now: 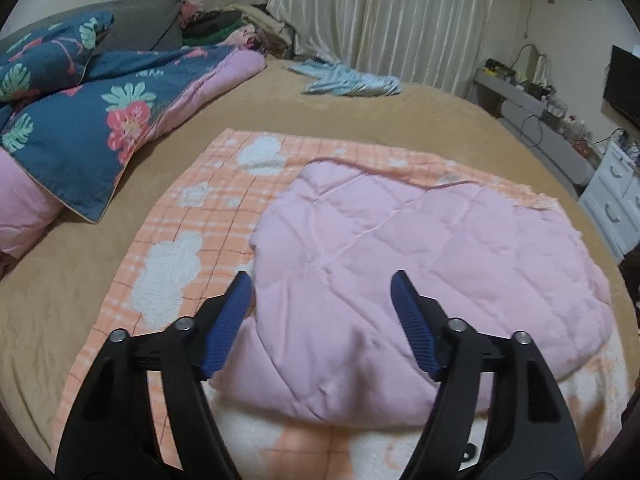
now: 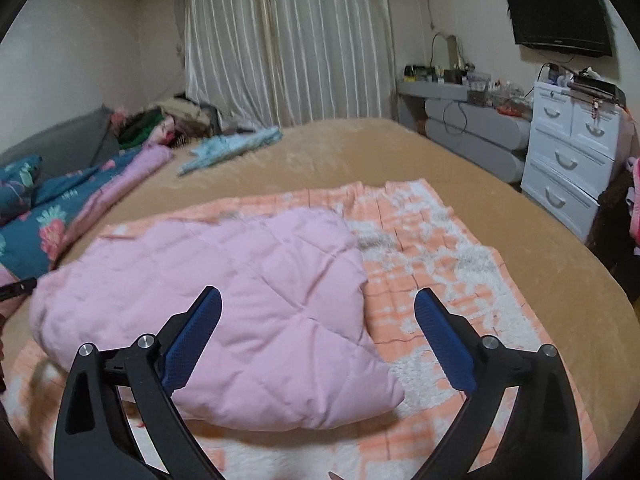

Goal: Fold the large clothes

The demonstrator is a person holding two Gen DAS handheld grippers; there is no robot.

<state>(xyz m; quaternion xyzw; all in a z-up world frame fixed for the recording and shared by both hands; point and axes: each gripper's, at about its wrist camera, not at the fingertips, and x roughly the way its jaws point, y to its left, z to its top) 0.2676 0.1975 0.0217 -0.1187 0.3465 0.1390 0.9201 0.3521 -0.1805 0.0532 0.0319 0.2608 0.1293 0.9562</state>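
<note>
The orange checked blanket (image 1: 192,216) lies spread on the bed (image 1: 340,112), its pink quilted lining (image 1: 420,248) folded over the middle. Both the left tongs (image 1: 322,300) and right tongs (image 2: 318,322) hang released and empty above it. The next fold likely goes best gripping two matching corners and laying the edges flush.

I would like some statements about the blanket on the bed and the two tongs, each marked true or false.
1. Both the left tongs and the right tongs are open and hold nothing. True.
2. The pink quilted side of the blanket is folded over its orange plaid side. True.
3. The blanket hangs off the tan bed cover. False: it lies flat on it.
4. The light blue garment lies on top of the blanket. False: it lies apart, further back near the curtain.
</note>
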